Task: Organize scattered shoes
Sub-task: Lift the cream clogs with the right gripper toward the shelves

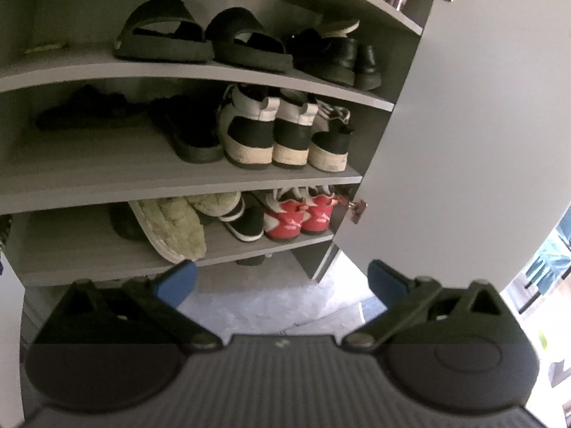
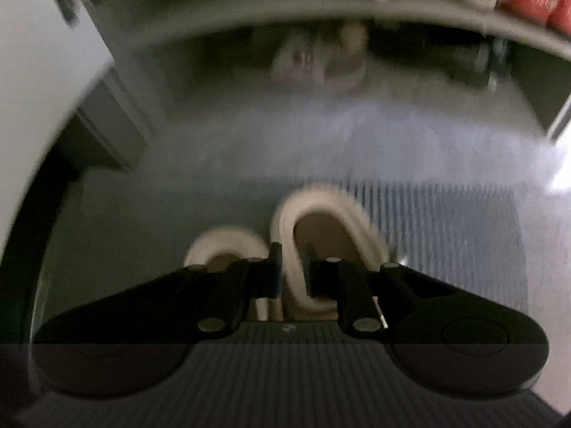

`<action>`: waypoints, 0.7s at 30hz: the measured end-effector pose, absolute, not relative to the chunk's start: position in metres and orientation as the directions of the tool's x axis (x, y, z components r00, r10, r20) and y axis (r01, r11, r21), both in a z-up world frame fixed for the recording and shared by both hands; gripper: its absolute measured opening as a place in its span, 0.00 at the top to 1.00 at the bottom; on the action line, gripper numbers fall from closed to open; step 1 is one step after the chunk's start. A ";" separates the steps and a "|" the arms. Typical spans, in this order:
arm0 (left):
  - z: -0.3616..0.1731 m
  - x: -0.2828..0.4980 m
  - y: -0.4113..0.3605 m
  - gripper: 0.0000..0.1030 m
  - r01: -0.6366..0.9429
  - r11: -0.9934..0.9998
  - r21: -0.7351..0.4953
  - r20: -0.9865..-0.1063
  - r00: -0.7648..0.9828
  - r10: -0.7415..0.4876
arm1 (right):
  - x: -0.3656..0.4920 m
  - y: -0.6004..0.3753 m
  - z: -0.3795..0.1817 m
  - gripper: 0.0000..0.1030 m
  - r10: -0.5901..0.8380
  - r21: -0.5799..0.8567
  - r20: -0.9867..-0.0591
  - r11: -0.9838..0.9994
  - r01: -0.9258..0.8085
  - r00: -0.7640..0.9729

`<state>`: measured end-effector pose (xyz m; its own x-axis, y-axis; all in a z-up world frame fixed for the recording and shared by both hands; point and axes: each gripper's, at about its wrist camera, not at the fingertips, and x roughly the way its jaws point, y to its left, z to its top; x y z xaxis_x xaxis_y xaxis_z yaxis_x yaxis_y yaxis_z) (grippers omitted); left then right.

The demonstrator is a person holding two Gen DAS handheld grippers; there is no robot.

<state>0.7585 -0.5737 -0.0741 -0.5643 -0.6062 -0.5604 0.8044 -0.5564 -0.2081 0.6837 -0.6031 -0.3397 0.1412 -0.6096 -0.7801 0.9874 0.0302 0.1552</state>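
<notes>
My right gripper is shut on the side rim of a cream slip-on shoe, one finger outside it and one inside its opening. A second cream shoe lies just to its left, partly hidden by the gripper. The right wrist view is blurred. My left gripper stands open with nothing between its blue pads, facing an open grey shoe cabinet. Its shelves hold black sandals, black leather shoes, white-and-black sneakers, green fuzzy slippers and red sneakers.
The cabinet's door hangs open on the right. The left ends of the shelves are bare. A ribbed dark mat lies on the grey floor under the cream shoes. Something dim and blurred sits under the cabinet.
</notes>
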 end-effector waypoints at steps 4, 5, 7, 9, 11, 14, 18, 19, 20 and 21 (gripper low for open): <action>-0.074 0.759 -0.568 0.00 0.800 -0.563 -0.207 -0.564 -0.568 -0.600 | 0.654 -0.570 -0.348 0.34 -0.650 0.149 -0.741 0.082 0.985 0.166; -0.074 0.759 -0.567 0.00 0.798 -0.567 -0.204 -0.563 -0.570 -0.599 | 0.650 -0.562 -0.354 0.29 -0.641 0.127 -0.750 0.102 0.987 0.163; -0.073 0.758 -0.563 0.00 0.794 -0.575 -0.197 -0.562 -0.572 -0.597 | 0.647 -0.549 -0.361 0.29 -0.622 0.104 -0.766 0.129 0.986 0.162; -0.074 0.756 -0.559 0.00 0.789 -0.582 -0.196 -0.562 -0.577 -0.592 | 0.645 -0.539 -0.371 0.29 -0.600 0.114 -0.781 0.135 0.984 0.173; -0.076 0.753 -0.556 0.00 0.785 -0.590 -0.188 -0.568 -0.577 -0.587 | 0.648 -0.534 -0.383 0.29 -0.584 0.101 -0.795 0.136 0.986 0.162; -0.078 0.748 -0.550 0.00 0.777 -0.604 -0.176 -0.571 -0.581 -0.580 | 0.652 -0.543 -0.407 0.29 -0.561 0.085 -0.813 0.150 0.985 0.155; -0.082 0.745 -0.544 0.00 0.768 -0.619 -0.163 -0.572 -0.585 -0.575 | 0.665 -0.556 -0.425 0.17 -0.584 -0.025 -0.806 0.204 0.979 0.101; -0.083 0.745 -0.543 0.00 0.767 -0.621 -0.160 -0.570 -0.586 -0.576 | 0.667 -0.560 -0.429 0.13 -0.587 -0.036 -0.805 0.204 0.978 0.093; -0.083 0.745 -0.542 0.00 0.766 -0.624 -0.156 -0.568 -0.587 -0.577 | 0.669 -0.563 -0.433 0.11 -0.589 -0.047 -0.804 0.204 0.978 0.084; -0.084 0.745 -0.542 0.00 0.765 -0.626 -0.152 -0.566 -0.586 -0.579 | 0.670 -0.567 -0.436 0.07 -0.591 -0.052 -0.803 0.203 0.978 0.079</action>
